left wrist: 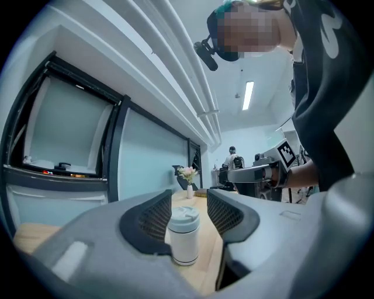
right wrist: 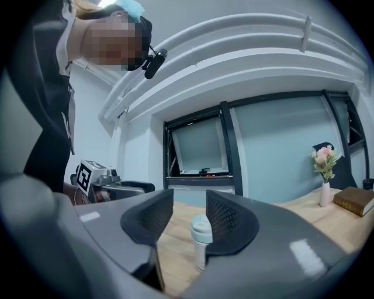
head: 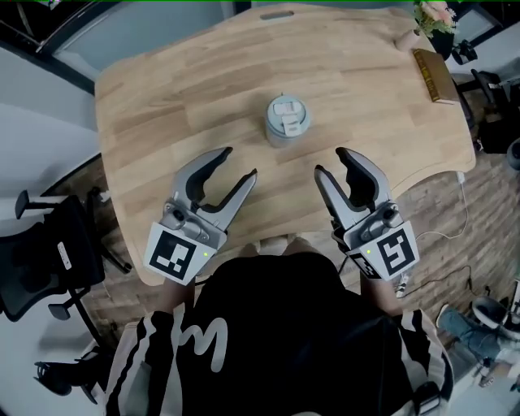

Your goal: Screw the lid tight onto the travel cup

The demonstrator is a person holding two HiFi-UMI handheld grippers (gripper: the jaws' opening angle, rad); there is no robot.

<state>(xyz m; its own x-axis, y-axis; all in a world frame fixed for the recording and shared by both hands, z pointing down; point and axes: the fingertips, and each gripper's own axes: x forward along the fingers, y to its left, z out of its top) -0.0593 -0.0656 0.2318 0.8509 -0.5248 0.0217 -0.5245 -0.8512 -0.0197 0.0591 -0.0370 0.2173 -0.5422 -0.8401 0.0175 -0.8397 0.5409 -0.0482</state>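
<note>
A pale travel cup [head: 287,119] with its lid on stands upright in the middle of the wooden table [head: 162,97]. My left gripper [head: 240,162] is open near the table's front edge, a short way to the cup's near left, with nothing held. My right gripper [head: 329,160] is open at the cup's near right, also with nothing in it. In the left gripper view the cup [left wrist: 184,236] shows beyond the gap of the spread jaws. In the right gripper view the cup [right wrist: 200,236] is partly hidden behind the right jaw. Neither gripper touches it.
A book [head: 431,75] and a small vase of flowers [head: 431,16] sit at the table's far right corner. A black office chair [head: 41,260] stands on the floor at the left. The person's dark top fills the bottom of the head view.
</note>
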